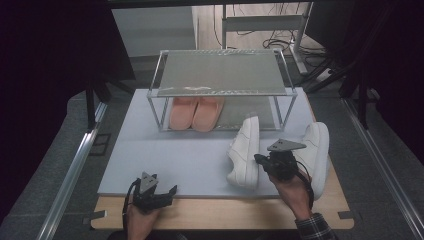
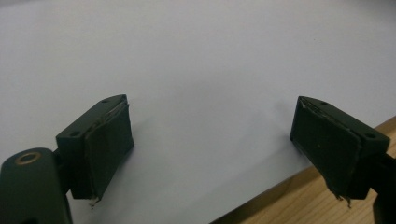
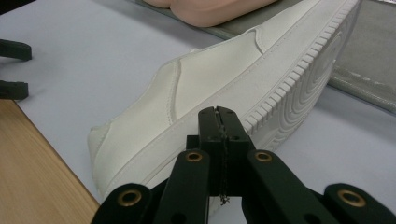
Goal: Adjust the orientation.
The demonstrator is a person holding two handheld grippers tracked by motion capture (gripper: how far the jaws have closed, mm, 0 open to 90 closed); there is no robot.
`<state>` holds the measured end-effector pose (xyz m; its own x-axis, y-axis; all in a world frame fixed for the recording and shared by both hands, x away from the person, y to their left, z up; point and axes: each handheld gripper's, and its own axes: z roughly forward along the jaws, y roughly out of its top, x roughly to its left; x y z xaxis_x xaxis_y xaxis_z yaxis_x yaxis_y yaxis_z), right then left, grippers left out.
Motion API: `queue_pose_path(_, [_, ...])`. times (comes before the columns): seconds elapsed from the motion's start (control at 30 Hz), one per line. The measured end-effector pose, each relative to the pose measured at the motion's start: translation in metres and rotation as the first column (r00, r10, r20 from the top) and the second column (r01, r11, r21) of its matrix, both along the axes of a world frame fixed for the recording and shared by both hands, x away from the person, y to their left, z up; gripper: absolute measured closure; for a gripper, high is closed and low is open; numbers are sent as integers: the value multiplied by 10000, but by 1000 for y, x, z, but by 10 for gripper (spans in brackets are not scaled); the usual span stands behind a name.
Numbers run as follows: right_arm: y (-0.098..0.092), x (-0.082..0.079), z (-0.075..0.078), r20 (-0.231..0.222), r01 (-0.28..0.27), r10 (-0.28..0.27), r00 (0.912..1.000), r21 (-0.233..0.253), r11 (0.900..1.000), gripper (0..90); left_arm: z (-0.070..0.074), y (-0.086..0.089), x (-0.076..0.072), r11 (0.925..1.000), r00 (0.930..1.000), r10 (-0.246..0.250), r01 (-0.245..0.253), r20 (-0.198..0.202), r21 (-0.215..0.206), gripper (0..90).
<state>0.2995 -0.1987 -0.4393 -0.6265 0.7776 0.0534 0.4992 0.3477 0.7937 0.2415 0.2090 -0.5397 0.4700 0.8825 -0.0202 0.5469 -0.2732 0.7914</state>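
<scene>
Two white sneakers lie on the pale mat (image 1: 175,155). The left sneaker (image 1: 245,150) is tipped on its side, sole facing right; the right sneaker (image 1: 316,150) lies beside my right hand. My right gripper (image 1: 258,159) is shut, its tips touching the tipped sneaker (image 3: 224,79) near the sole edge, with nothing seen between the jaws (image 3: 218,113). My left gripper (image 1: 170,194) rests open at the mat's near edge, nothing between its pads (image 2: 210,123). A pair of pink slippers (image 1: 196,113) sits on the lower shelf of a metal rack (image 1: 220,75).
The rack's top shelf is bare, and its lower shelf (image 3: 369,60) has free room right of the slippers (image 3: 210,9). Bare wood (image 1: 215,212) shows in front of the mat. Dark frame rails run along both sides of the table. The left gripper (image 3: 14,69) shows far left.
</scene>
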Motion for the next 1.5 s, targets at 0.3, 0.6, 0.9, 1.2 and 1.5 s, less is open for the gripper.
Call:
queue_pose_path(0.3, [-2, 0, -2, -16, 30, -30, 10000, -208, 9998, 900, 0, 0, 0, 10000, 10000, -3, 3, -2, 19, 127])
queue_pose_path(0.6, [-10, -7, -3, 4, 314, -314, 9995, -465, 9984, 900, 0, 0, 0, 10000, 10000, 42, -42, 2, -41, 127])
queue_pose_path(0.9, [-18, -11, -2, 92, 624, -619, 9980, -906, 9939, 900, 0, -1, 0, 10000, 10000, 48, -48, 4, -47, 127])
queue_pose_path(1.2, [-31, -16, -6, 66, 1044, -1046, 9945, -1511, 9830, 900, 0, 0, 0, 10000, 10000, 35, -35, -6, -34, 127])
queue_pose_path(1.5, [-46, -15, -1, 374, 1821, -1782, 9833, -2113, 9603, 900, 0, 0, 0, 10000, 10000, 39, -39, -10, -24, 128])
